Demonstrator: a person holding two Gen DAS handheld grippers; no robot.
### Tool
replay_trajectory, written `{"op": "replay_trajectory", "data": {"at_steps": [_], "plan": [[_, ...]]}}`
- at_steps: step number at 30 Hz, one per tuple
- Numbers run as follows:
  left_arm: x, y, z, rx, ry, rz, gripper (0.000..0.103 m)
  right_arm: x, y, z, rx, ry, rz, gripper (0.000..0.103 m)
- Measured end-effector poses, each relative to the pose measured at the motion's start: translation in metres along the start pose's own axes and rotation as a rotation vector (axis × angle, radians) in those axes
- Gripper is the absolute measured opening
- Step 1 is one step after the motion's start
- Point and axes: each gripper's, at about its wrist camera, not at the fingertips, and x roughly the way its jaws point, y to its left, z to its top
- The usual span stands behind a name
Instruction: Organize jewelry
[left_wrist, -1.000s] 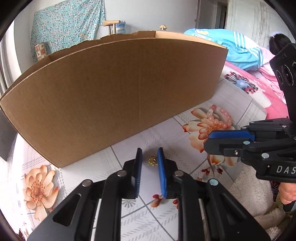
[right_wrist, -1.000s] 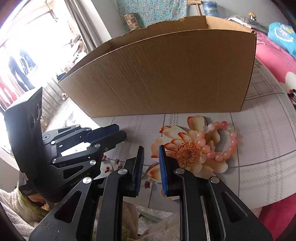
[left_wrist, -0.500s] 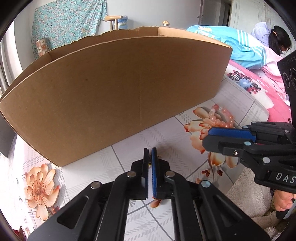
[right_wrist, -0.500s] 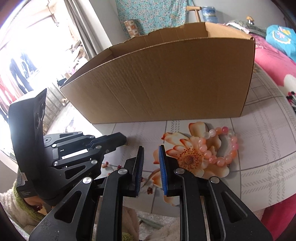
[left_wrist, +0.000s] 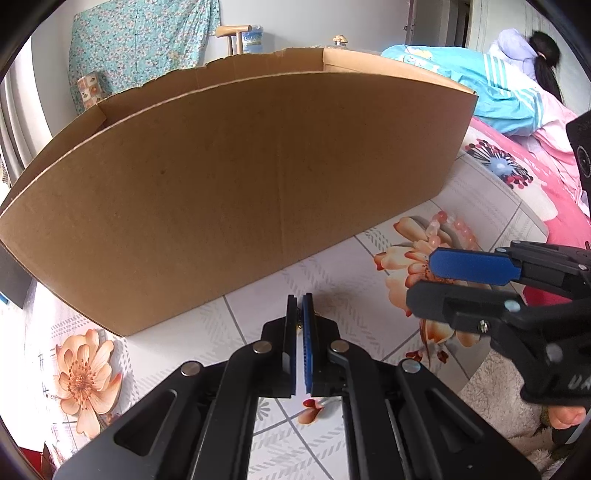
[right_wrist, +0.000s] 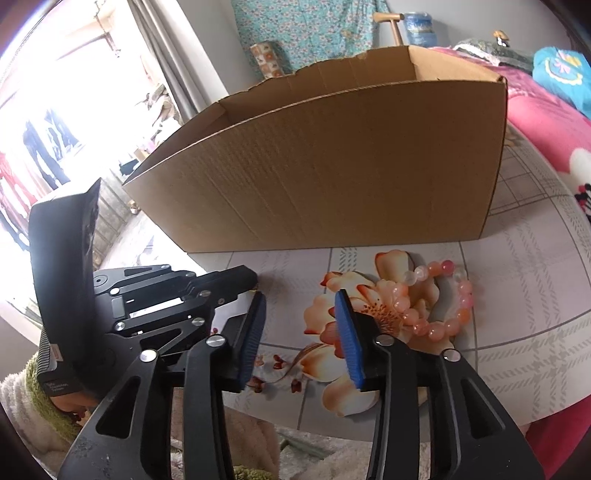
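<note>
Left wrist view: the left gripper (left_wrist: 300, 308) has clamped its jaws on the gold trinket (left_wrist: 298, 326) before the box (left_wrist: 236, 192). Beside it the right gripper (right_wrist: 300, 325) is opening, empty, toward the bracelet (right_wrist: 443, 295), so both pieces look ready for boxing.

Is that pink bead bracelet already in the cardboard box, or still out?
Out. The pink bead bracelet lies on the floral tablecloth before the brown cardboard box.

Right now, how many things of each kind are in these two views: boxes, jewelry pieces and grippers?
Cardboard box: 1
Jewelry pieces: 2, the pink bead bracelet and a small gold piece, mostly hidden in the shut left gripper
Grippers: 2, the left gripper and the right gripper, whose jaws are opening with nothing between them
Total: 5
</note>
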Motion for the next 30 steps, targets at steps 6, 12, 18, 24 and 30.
{"op": "replay_trajectory", "data": {"at_steps": [6, 12, 18, 24, 30], "plan": [[0.000, -0.001, -0.001, 0.004, -0.001, 0.016, 0.002, 0.004, 0.005, 0.002, -0.019, 0.010, -0.009, 0.045], [0.001, -0.005, 0.000, 0.010, -0.001, 0.031, 0.002, 0.007, 0.011, 0.004, -0.035, 0.014, -0.008, 0.049], [0.002, -0.006, 0.000, 0.010, -0.005, 0.036, 0.002, 0.008, 0.011, 0.004, -0.041, 0.012, 0.005, 0.050], [0.002, -0.006, -0.001, 0.016, -0.013, 0.033, 0.002, 0.007, 0.010, 0.004, -0.027, 0.009, 0.004, 0.050], [0.000, -0.005, -0.004, 0.017, -0.031, 0.030, 0.002, 0.004, 0.011, 0.005, -0.013, 0.007, -0.028, 0.050]]}}
